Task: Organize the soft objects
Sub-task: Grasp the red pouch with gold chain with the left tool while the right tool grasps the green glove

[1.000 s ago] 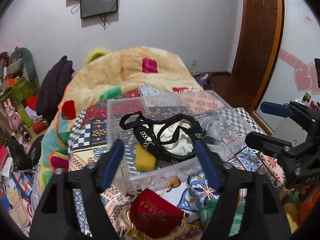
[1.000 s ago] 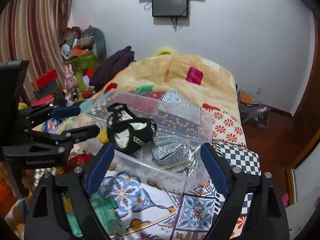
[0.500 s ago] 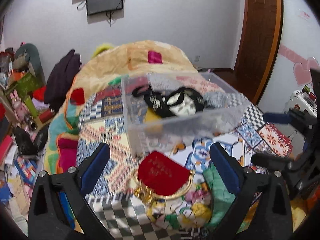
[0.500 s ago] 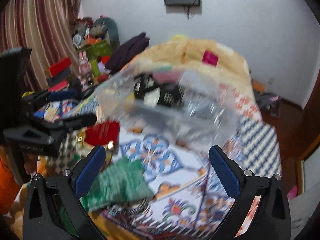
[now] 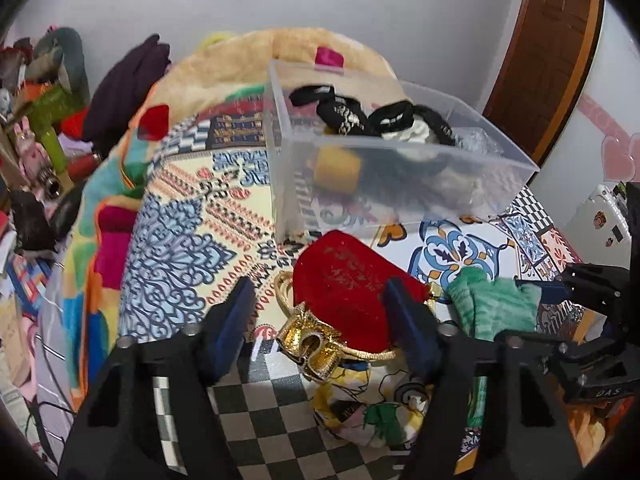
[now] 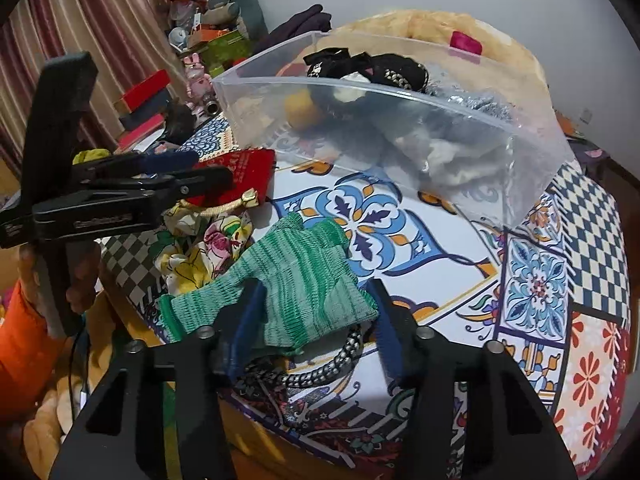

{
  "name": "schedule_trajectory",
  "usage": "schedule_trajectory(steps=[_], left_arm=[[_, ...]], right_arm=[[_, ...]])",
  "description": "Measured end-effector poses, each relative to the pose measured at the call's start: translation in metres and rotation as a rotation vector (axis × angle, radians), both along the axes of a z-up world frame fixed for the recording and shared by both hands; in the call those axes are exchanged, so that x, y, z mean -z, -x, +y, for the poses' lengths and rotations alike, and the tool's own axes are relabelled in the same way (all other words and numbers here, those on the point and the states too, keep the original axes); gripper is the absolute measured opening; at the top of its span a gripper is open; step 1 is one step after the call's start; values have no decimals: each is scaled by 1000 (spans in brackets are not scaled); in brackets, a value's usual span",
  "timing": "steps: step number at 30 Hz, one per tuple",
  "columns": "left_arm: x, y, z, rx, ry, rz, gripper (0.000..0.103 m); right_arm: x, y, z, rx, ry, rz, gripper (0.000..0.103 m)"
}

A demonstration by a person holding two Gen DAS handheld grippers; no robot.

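Observation:
A clear plastic bin (image 5: 400,184) (image 6: 400,128) stands on the patterned bedspread, holding a black-and-cream garment (image 5: 384,124), a yellow item (image 5: 336,166) and a silver piece (image 6: 472,100). In front of it lie a red velvet pouch with gold cord (image 5: 344,284) (image 6: 236,176), a green knit piece (image 6: 296,284) (image 5: 492,304), a floral cloth (image 6: 200,248) and a braided cord (image 6: 320,372). My left gripper (image 5: 320,320) is open, its fingers either side of the red pouch. My right gripper (image 6: 316,328) is open, its fingers straddling the green knit piece.
A blanket heap (image 5: 288,56) fills the far half of the bed. Cluttered shelves with toys and boxes (image 5: 36,120) stand to the left. A wooden door (image 5: 548,52) is at the right. The bed's near edge is just below both grippers.
Both grippers have pulled back from the bin and dropped toward the near bed edge. The left one now frames the red pouch, the right one the green knit piece. Jaw gaps have narrowed.

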State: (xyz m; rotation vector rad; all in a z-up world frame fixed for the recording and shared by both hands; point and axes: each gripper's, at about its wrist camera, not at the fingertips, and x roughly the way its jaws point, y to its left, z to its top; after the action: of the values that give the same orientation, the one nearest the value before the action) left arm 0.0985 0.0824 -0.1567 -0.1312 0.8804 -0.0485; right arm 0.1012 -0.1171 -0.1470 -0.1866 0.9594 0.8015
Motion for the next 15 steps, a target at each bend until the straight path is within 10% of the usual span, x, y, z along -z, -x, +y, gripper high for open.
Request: schedule_trajectory(steps=[15], left_arm=[[-17,8,-13,38,5,-65,30]], right_arm=[[-20,-7,-25,96,-16,-95,24]])
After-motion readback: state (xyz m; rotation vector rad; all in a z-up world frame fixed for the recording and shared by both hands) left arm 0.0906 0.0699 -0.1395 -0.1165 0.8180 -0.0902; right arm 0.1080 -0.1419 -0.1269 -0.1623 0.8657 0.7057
